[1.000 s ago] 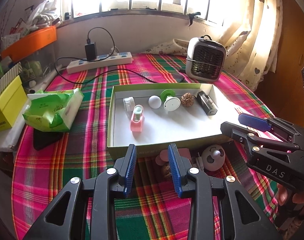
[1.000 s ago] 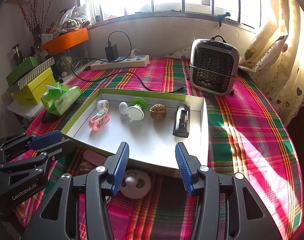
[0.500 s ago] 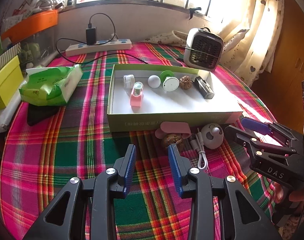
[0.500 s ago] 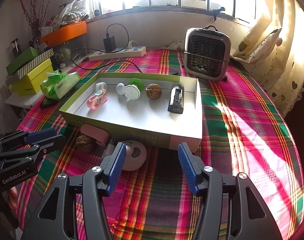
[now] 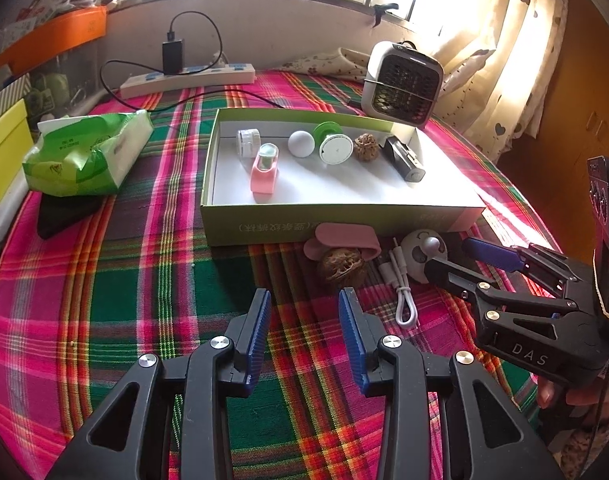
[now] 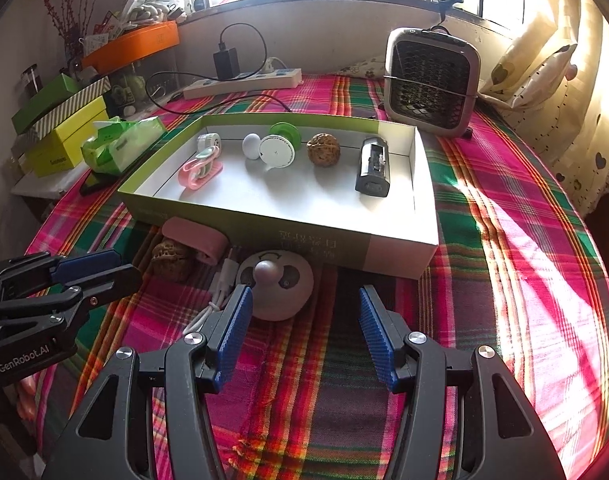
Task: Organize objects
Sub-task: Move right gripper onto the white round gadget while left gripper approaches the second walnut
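A green-walled box point(image 5: 336, 220) with a white floor holds a pink clip, a white ball, a green-and-white disc, a walnut and a dark lighter-shaped item. In front of it on the plaid cloth lie a pink case point(image 5: 344, 236), a loose walnut point(image 5: 342, 268), a white cable point(image 5: 402, 292) and a round white panda-faced gadget point(image 6: 280, 288). My left gripper point(image 5: 304, 292) hovers just short of the walnut, its jaws opening with nothing between them. My right gripper point(image 6: 304, 290) stands open; its left finger is beside the gadget, which is not between the jaws.
A green tissue pack point(image 5: 88, 156) lies on a black phone at the left, beside yellow boxes point(image 5: 4, 148). A small heater point(image 6: 432, 80) and a power strip point(image 6: 240, 80) with its cable stand behind the box. Curtains hang at the right.
Both grippers drew back from the box and sank a little, so the loose items in front of it now show fully. Both pairs of jaws stand slightly wider.
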Motion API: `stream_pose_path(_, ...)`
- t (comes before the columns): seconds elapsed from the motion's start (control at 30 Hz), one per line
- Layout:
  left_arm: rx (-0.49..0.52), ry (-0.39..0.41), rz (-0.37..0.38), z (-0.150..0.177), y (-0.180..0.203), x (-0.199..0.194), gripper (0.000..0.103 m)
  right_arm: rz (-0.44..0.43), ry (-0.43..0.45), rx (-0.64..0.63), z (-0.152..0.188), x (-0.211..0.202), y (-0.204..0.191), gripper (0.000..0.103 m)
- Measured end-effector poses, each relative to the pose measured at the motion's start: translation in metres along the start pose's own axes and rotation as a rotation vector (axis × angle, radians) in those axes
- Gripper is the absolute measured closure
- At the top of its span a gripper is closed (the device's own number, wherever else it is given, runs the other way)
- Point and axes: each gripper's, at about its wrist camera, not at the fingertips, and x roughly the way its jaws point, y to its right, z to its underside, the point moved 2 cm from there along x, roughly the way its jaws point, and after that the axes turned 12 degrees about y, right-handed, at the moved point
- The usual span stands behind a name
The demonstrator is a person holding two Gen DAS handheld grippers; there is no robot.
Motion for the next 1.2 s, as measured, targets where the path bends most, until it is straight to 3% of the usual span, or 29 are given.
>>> stream_pose_path(0.6,0.009,-0.011,0.066,-0.006,0.005,0.009,0.067,0.010,-0.046,-0.004,-0.004,0.018,-0.004,0.046)
stream_pose_path(1.2,0.034,-0.051,0.071,-0.010,0.016,0.028,0.067,0.051,-0.052,-0.005,-0.004,0.017,0.011,0.045)
